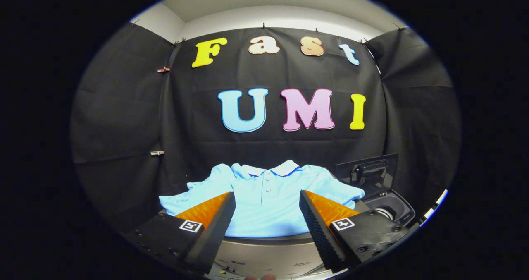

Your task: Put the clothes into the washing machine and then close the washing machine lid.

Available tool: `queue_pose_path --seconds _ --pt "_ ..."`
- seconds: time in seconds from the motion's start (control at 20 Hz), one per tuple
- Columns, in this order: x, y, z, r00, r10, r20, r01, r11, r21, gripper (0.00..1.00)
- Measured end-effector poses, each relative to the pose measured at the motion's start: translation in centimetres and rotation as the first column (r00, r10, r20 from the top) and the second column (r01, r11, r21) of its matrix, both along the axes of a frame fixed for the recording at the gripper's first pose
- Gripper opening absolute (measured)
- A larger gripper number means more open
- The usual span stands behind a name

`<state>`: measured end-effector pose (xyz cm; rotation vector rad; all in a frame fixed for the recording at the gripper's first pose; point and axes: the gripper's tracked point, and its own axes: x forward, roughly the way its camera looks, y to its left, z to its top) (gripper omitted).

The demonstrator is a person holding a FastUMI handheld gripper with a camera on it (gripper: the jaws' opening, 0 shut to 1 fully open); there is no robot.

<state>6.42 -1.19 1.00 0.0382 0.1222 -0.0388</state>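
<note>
A: Where does the garment sit?

B: The light blue short-sleeved polo shirt with a white collar (266, 197) lies spread flat on the pale tabletop (268, 251), collar toward the black cloth wall, just ahead of the fingers and showing between them.

A: And the gripper (267, 216)?

B: Its two fingers stand wide apart, holding nothing, above the near hem and not touching the shirt.

A: The machine?

B: To the right of the shirt, just beyond its sleeve, is the small dark top-loading washing machine (392, 209) with its black lid (368, 172) raised upright behind the opening.

A: What could go wrong from here?

B: I judge that a flat-lying shirt gives little to pinch, so the fingers may close on one thin layer and slip off. If it is lifted by one spot, the rest could trail and catch on the machine's rim, leaving cloth hanging out to block the lid.

A: Anything hard to make out?

B: The right finger covers part of the machine, and the drum's inside is probably empty, though I cannot tell.
</note>
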Motion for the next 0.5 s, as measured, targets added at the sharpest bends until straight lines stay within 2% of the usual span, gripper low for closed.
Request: queue_pose_path --seconds 0.25,0.5 --pt "4.7 -0.5 -0.4 0.991 -0.013 -0.132 0.006 0.998 -0.056 0.98" --pt "9.2 -1.2 -2.0 0.957 -0.035 -0.287 0.021 0.998 -0.055 0.98"
